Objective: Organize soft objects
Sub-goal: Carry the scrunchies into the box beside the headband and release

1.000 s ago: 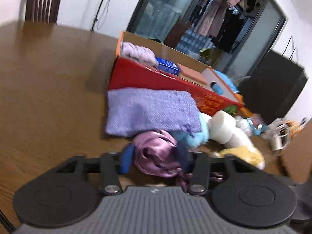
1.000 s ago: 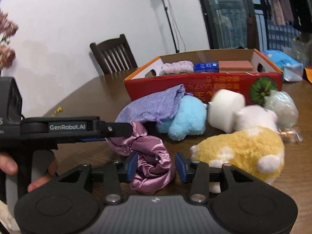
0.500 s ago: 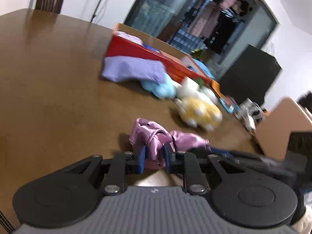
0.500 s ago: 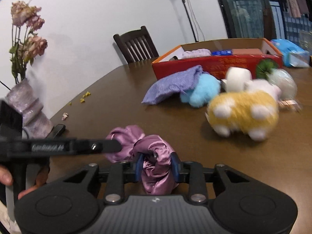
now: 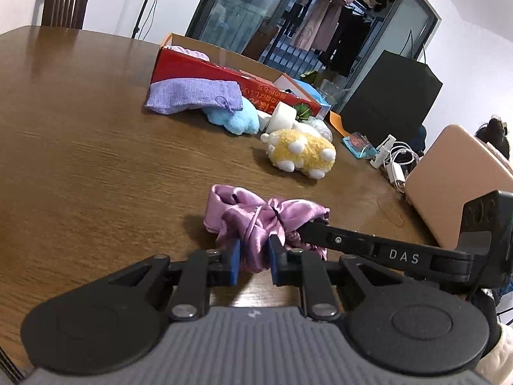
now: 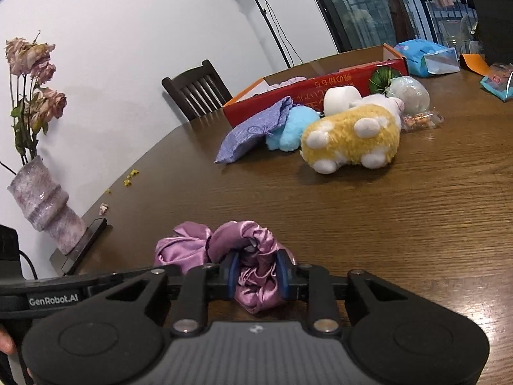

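Two grippers grip one pink satin pouch (image 5: 256, 221) low over the wooden table (image 5: 80, 160). The left gripper (image 5: 253, 264) has its jaws clamped on a fold of the satin; the right gripper (image 6: 258, 276) has its jaws closing on the bunched other end, with fabric pressed between the blue pads (image 6: 233, 274). Well beyond both pairs of jaws lie a yellow plush toy (image 6: 351, 136), a light-blue plush (image 6: 291, 128) and a lilac drawstring bag (image 5: 192, 94), all clustered just in front of a red cardboard box (image 5: 231, 78). A vase of dried roses (image 6: 41, 192) stands left of the right jaws.
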`<state>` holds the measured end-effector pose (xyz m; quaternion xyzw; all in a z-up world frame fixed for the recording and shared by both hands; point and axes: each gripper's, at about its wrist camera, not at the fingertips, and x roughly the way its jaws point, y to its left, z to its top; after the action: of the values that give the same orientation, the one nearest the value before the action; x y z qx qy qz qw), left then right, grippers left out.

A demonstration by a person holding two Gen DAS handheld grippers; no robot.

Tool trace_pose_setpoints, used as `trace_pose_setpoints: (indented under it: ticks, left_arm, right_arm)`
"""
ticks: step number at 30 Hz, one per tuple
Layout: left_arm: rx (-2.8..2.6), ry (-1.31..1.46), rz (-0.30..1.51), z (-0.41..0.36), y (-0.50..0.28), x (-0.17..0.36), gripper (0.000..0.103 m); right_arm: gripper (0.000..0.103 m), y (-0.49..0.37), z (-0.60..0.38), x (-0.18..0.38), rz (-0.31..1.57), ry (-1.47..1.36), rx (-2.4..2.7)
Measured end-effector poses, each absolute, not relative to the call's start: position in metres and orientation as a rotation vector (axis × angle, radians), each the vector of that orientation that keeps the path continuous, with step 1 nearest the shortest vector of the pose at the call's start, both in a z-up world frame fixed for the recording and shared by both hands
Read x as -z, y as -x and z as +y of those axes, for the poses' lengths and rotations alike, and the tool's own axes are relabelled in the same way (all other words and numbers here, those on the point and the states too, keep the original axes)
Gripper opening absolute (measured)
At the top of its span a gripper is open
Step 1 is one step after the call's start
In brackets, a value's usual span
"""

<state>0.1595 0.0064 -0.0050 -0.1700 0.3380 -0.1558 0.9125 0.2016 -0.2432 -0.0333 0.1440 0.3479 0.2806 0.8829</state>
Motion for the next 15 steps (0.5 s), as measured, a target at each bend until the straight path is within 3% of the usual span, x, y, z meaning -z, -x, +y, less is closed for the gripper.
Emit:
trace_pose_setpoints:
  ticks: [6, 15]
  left_arm:
    - [0.323, 0.386, 0.687, 0.013, -0.18, -0.006, 0.017]
    - [0.382, 0.405, 0.583, 0.026, -0.243, -0.047, 0.014]
  right_arm:
    - [0.014, -0.214, -0.238, 0.025, 0.722, -0.271, -0.605]
    - [0.013, -0.266, -0.236, -0.014, 0.596, -0.269, -0.618]
